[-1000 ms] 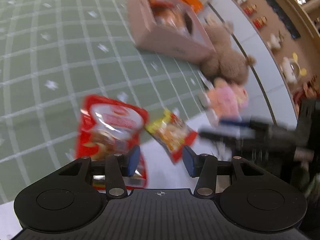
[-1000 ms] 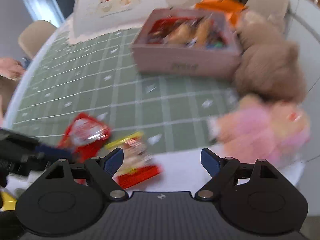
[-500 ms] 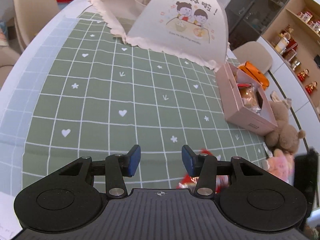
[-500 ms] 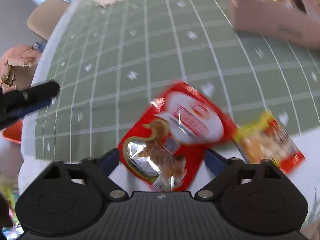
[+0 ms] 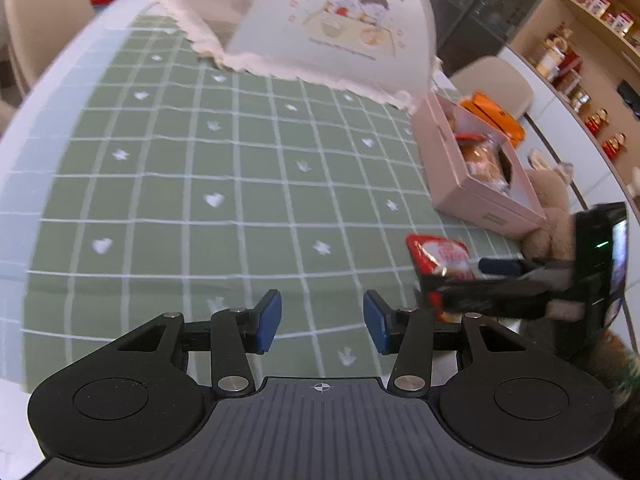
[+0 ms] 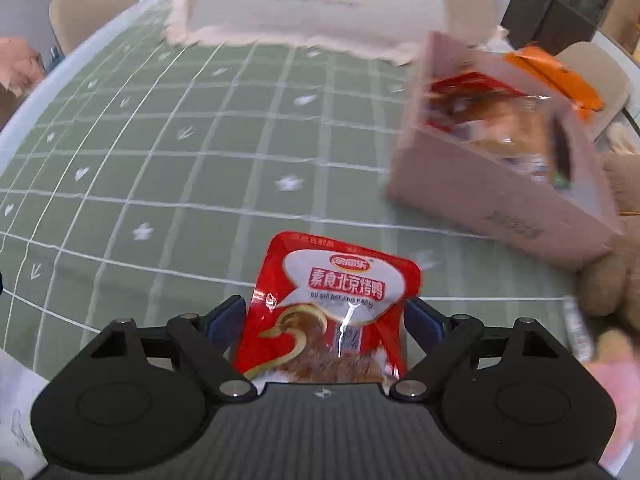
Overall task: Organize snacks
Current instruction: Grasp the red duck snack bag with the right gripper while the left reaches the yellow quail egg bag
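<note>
A red snack packet (image 6: 336,280) with a white label stands between the blue pads of my right gripper (image 6: 326,316). Its jaws are closing and the pads touch the packet's two side edges. The left wrist view shows the same packet (image 5: 440,254) at the right, off the cloth, in the right gripper (image 5: 500,276). My left gripper (image 5: 322,322) hangs open over the green checked tablecloth (image 5: 240,200) with nothing between its pads. A pink open box (image 6: 500,200) with several wrapped snacks inside sits at the right, beyond the packet.
A white mesh food cover (image 5: 332,32) with a cartoon print stands at the far side. An orange packet (image 5: 496,116) lies behind the box (image 5: 476,184). A brown plush bear (image 6: 616,280) and a pink plush (image 6: 616,380) sit right of it. Beige chairs (image 5: 40,20) ring the table.
My right gripper moved over the red packet and closed around it; the packet now stands up between the pads. The left view swung away from the packets toward the cloth. The yellow packet left view.
</note>
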### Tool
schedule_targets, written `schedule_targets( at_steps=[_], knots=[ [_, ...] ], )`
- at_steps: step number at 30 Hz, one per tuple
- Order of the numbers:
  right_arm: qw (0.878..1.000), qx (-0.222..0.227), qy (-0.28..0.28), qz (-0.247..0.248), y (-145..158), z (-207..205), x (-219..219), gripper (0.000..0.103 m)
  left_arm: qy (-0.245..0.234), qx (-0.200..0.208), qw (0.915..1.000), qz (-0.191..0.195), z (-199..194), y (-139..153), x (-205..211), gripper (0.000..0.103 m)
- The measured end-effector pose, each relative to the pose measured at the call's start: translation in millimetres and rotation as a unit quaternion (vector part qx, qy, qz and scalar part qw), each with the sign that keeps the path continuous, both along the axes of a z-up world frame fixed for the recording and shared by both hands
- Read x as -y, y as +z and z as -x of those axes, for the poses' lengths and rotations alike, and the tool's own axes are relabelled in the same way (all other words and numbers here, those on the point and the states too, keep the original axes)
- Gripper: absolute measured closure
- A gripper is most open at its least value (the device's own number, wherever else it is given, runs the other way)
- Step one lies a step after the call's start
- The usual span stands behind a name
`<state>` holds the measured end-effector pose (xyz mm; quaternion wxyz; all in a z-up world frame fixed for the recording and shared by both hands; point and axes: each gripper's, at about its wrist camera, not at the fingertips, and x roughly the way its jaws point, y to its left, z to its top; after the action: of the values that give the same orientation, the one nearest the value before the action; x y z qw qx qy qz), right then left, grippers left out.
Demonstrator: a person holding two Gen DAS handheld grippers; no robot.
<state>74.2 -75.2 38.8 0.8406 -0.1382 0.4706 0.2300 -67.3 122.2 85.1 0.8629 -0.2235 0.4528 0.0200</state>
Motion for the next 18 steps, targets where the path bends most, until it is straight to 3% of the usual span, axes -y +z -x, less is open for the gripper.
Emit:
schedule_targets(
  at_steps=[2,4,6,7,8,13,15,18],
  knots=[
    [0.999,-0.009,-0.012,-0.028,10,2,30,0.016,-0.024,-0.011,0.9993,0.029,-5,-8,9,0.053],
    [0.999,0.002,-0.031,-0.017,14,9,55,0.016,-0.054,-0.028,0.9960,0.066,-11,-19,22,0.053],
    [0.999,0.019,-0.047,0.013,11,20,74,0.029,-0.082,-0.044,0.9911,0.095,-16,-29,36,0.053],
    [0.998,0.018,-0.049,0.026,8,25,81,0.049,-0.092,-0.050,0.9886,0.108,-19,-34,43,0.053],
    [0.998,0.008,-0.051,0.032,4,29,88,0.058,-0.102,-0.057,0.9861,0.118,-22,-39,50,0.053],
    [0.996,-0.047,-0.068,-0.038,0,49,105,0.058,-0.122,-0.067,0.9833,0.117,-30,-46,68,0.053],
    [0.992,-0.079,-0.056,-0.081,-2,55,92,0.058,-0.123,-0.066,0.9843,0.108,-29,-47,68,0.053],
    [0.992,-0.083,-0.017,-0.092,-6,62,61,0.057,-0.116,-0.070,0.9864,0.093,-25,-45,63,0.053]
  ],
)
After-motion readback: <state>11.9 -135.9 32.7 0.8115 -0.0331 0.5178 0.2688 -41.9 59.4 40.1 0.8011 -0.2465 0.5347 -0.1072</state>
